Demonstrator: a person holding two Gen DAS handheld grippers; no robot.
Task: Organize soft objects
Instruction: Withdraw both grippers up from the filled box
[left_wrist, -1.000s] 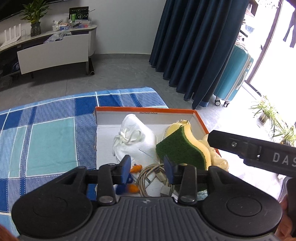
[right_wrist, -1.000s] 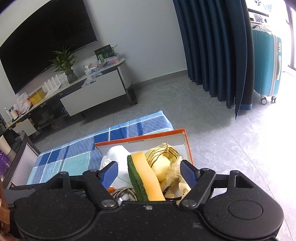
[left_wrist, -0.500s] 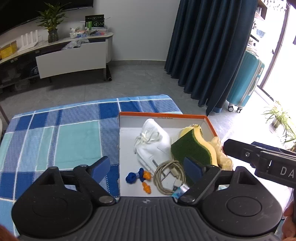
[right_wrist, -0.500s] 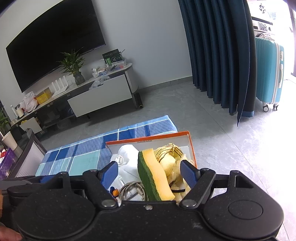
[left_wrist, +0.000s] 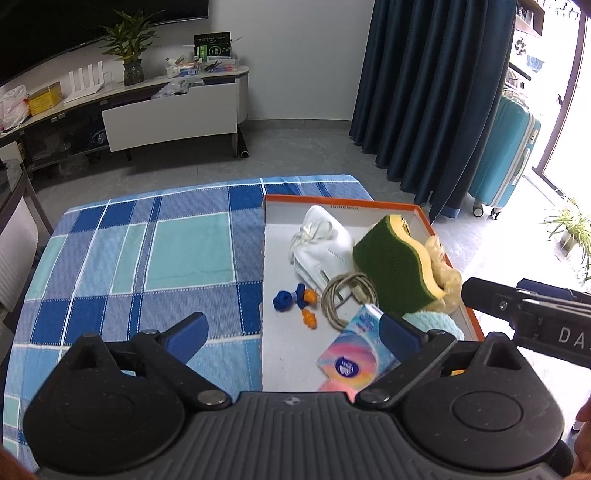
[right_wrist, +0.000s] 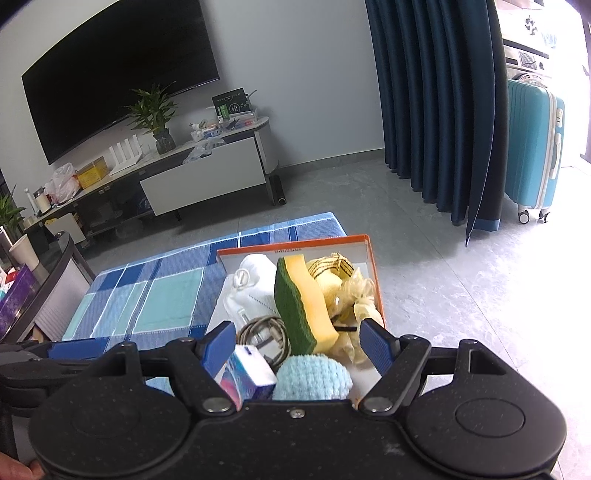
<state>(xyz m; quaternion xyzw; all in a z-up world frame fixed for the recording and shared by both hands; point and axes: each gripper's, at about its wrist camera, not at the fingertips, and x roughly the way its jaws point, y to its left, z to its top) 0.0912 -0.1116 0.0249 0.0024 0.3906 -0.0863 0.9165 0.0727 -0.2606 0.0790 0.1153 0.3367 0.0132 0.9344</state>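
Note:
An orange-rimmed box (left_wrist: 424, 218) on the checked cloth holds a white face mask (left_wrist: 321, 240), a green-and-yellow sponge (left_wrist: 391, 266) standing on edge, a coiled cable (left_wrist: 343, 295), blue-and-orange earplugs (left_wrist: 295, 299), a tissue pack (left_wrist: 354, 350), a light blue knitted piece (left_wrist: 432, 321) and crumpled yellow material (left_wrist: 443, 269). My left gripper (left_wrist: 293, 326) hangs above the box's near left side. Its jaws are opening wide and touch nothing. My right gripper (right_wrist: 297, 336) is open above the box's near end, over the sponge (right_wrist: 303, 295) and the knitted piece (right_wrist: 314, 376), holding nothing.
The blue checked cloth (left_wrist: 147, 258) covers the table left of the box. The box sits at the table's right edge, with grey floor beyond. A TV stand (left_wrist: 166, 110), dark curtains (left_wrist: 424, 92) and a teal suitcase (left_wrist: 506, 147) stand farther back.
The left jaws went from nearly together, close over the earplugs, to wide apart. Both grippers drew back and rose from the box, bringing the tissue pack and knitted piece into view.

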